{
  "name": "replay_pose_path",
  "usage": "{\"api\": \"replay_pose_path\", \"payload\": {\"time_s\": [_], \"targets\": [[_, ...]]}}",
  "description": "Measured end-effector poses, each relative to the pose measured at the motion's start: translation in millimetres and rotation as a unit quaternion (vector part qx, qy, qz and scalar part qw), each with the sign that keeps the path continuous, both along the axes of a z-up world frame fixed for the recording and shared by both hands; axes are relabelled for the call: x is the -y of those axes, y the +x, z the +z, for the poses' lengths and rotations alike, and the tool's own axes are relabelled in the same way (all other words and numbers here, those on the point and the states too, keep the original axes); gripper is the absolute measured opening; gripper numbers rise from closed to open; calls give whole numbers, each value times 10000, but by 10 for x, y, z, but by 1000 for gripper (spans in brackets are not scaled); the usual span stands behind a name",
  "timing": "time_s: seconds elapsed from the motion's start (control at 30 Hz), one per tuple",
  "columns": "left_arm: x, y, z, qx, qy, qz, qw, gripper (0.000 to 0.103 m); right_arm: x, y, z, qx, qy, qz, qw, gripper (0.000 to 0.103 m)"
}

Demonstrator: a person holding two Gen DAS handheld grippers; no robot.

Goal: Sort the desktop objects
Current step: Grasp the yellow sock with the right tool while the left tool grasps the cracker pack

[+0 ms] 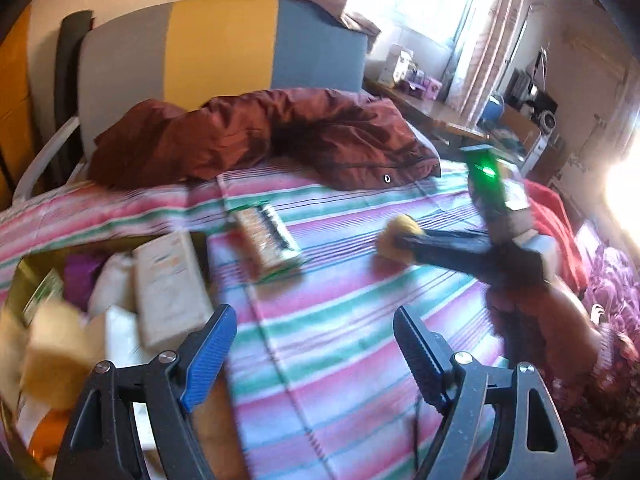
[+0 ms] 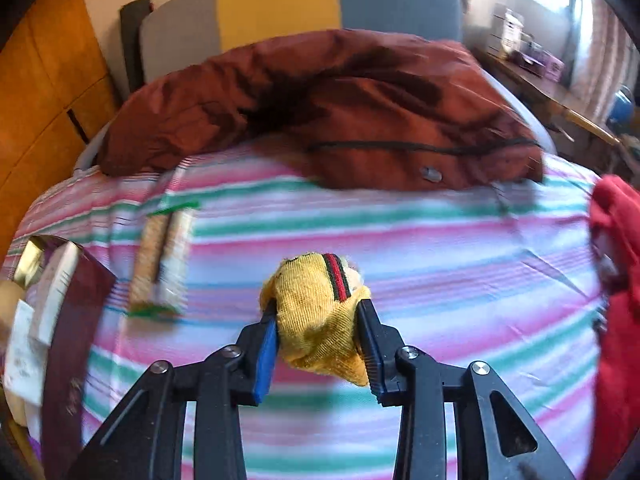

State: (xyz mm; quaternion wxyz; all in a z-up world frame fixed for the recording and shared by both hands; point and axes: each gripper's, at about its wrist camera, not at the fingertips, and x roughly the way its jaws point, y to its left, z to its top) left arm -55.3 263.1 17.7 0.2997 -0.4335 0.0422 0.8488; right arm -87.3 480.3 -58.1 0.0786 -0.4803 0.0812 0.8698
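Blue-padded left tool hangs released over the striped bed sheet, nothing between its jaws. Far left, a box already holds packets and cloth. Right of it a snack packet lies loose on the sheet. Right tool is clenched on a yellow sock, at mid-bed just above the sheet. Step in hand, as judged: sock picked up. Next move calls for carrying it left to the box, then letting go.

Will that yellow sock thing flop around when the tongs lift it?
Probably. The yellow sock looks like soft knit, bunched and squashed between the right tongs, so loose ends may droop. It likely weighs little and shouldn't slip, since the cloth bulges around the pads.
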Motion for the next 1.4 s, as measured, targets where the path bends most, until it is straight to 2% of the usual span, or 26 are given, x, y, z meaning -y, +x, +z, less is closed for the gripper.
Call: {"api": "replay_pose_path", "payload": {"time_s": [0.1,0.2,0.27,0.33,0.37,0.53,0.63,0.87,0.97,1.07,1.13,1.23,1.33,1.4], "targets": [[-327,-204,-104,60,-232,-11,9997,82,-236,148,-45,185,247,-56,9995,38],[-559,-415,-211,115,-409,157,9990,82,-462,305,-66,-86,-27,-157,9998,38],[-736,-606,-328,126,-679,279,9972,82,-537,351,-96,-190,-222,-183,9994,38],[-845,-758,-432,77,-928,379,9949,82,-530,329,-61,-198,-159,-130,9996,38],[-897,-845,-498,53,-1085,479,9929,82,-511,312,-42,-215,-62,-96,9997,38],[-975,-1153,-779,193,-1460,846,9855,82,-566,325,-56,-173,-315,-183,9992,38],[-1015,-1186,-851,-90,-1696,908,9813,82,-587,329,-65,-169,-408,-227,9988,38],[-1072,-1053,-888,-420,-1649,634,9834,81,-603,329,-65,-181,-523,-272,9981,38],[-1124,-917,-862,-381,-1354,193,9899,81,-626,332,-69,-188,-606,-325,9975,38],[-1209,-753,-841,-431,-1247,-184,9911,78,-629,327,-73,-193,-638,-343,9972,39],[-1219,-687,-806,-498,-1215,-70,9913,77,-636,333,-74,-202,-662,-359,9970,39],[-1088,-737,-743,-431,-1035,509,9924,78,-644,343,-76,-208,-683,-382,9967,39],[-951,-949,-791,-103,-1021,774,9917,80,-650,343,-76,-210,-699,-401,9965,39],[-946,-1036,-833,177,-840,662,9941,82,-645,335,-76,-201,-688,-392,9967,39]]}}
